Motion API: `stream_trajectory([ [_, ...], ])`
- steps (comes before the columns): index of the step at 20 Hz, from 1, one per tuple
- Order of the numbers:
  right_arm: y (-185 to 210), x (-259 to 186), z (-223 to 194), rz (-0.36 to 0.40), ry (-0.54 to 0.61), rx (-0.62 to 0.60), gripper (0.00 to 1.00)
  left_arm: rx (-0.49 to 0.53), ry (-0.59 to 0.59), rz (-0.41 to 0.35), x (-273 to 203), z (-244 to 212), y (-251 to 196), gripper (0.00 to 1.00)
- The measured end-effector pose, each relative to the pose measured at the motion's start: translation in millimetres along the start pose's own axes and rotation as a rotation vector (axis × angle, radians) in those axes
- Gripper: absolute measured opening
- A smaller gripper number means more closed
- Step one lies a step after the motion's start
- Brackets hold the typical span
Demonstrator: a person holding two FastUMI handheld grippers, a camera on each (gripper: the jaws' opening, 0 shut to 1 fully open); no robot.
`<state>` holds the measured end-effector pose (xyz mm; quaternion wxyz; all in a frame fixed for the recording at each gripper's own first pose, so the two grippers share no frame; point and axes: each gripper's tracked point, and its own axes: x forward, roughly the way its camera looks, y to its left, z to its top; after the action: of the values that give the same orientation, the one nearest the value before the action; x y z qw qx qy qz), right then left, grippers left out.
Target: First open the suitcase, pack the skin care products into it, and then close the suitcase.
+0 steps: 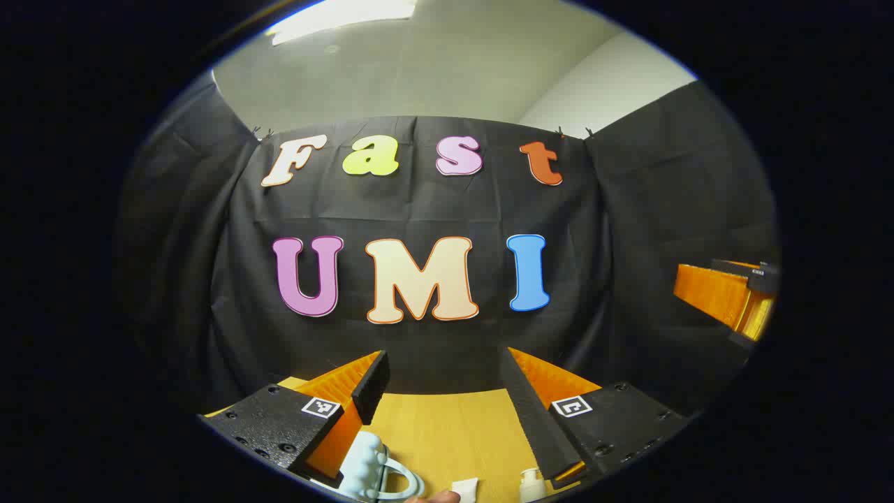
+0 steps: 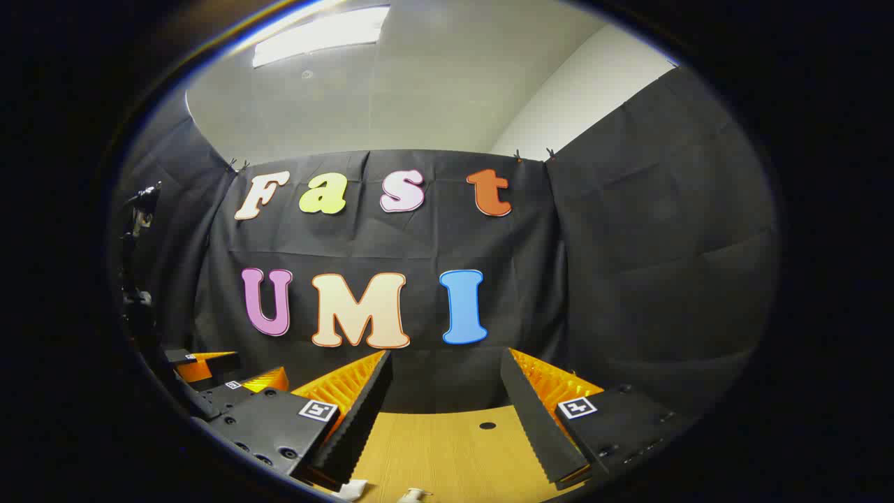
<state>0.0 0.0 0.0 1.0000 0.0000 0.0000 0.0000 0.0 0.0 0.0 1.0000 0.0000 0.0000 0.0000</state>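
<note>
the left gripper (image 1: pixel 443 398) is held level above the table with its two fingers spread wide, nothing between them. under its left finger, at the bottom of the left gripper view, sits a pale blue rounded suitcase with a curved handle (image 1: pixel 370 471), partly hidden by that finger (whether its lid is up or down cannot be told from here). just right of the suitcase, at the very bottom edge, a fingertip of a person's hand (image 1: pixel 436 497) shows, and beside it a small white skin care tube or packet (image 1: pixel 464 488). further right, near the inner side of the right finger, stands a white pump bottle (image 1: pixel 532 483), cut off by the edge. all of these rest on a light wooden table (image 1: pixel 454 433).

the right gripper (image 2: pixel 445 409) is likewise spread open and empty, pointing at the back wall. in the right gripper view the same wooden table carries a small dark round hole (image 2: pixel 487 425) ahead of the fingers, and at the bottom edge a white packet corner (image 2: pixel 353 489) and the top of a white pump bottle (image 2: pixel 413 494) peek in. the other gripper is seen low at the left of this view, well apart.

a black cloth wall (image 1: pixel 628 230) closes the booth behind, with a white ceiling and a bright ceiling light panel (image 2: pixel 318 33) above.
</note>
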Motion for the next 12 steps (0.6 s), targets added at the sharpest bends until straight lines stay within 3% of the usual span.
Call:
stream_trajectory([
  [12, 12, 9, -55, 0.073, 0.091, 0.054, 0.98, 0.008, 0.120, 0.119, -12, -51, 36, 0.94],
])
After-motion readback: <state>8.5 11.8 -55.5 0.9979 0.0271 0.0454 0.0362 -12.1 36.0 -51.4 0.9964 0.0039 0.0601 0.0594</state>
